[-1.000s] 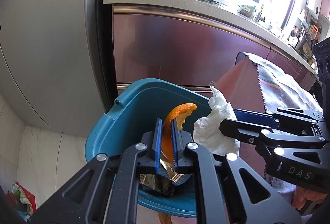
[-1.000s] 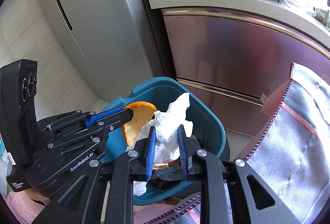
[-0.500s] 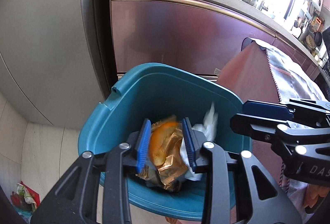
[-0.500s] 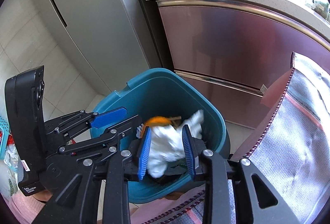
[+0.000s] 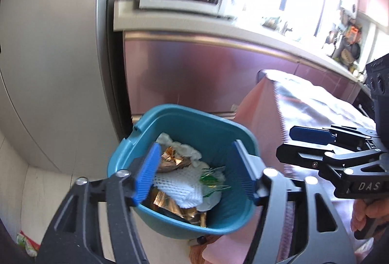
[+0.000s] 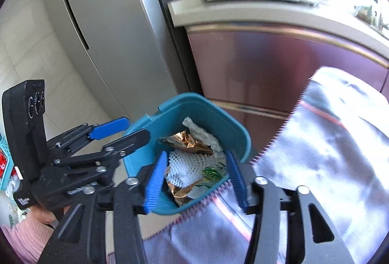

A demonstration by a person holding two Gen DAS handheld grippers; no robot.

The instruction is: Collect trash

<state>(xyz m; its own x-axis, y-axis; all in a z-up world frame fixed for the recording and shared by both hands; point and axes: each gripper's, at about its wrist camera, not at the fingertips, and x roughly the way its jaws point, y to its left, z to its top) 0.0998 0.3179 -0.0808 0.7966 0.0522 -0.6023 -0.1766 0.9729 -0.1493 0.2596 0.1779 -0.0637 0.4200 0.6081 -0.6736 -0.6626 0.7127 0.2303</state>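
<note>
Both our hand-held grippers, left (image 5: 197,168) and right (image 6: 198,179), have just spread wide with nothing between the pads. The trash lies inside the teal plastic bin (image 5: 194,118): a gold foil wrapper (image 5: 170,159), white foam netting (image 5: 177,183) and crumpled white tissue (image 6: 204,134). We should lift clear without snagging the rim.

You had a teal plastic bin (image 5: 170,123) standing open on the floor. Inside lay a crumpled white tissue (image 5: 181,146), a gold foil wrapper (image 5: 170,159), white foam fruit netting (image 5: 180,185) and a small green-printed wrapper (image 5: 210,179).
</note>
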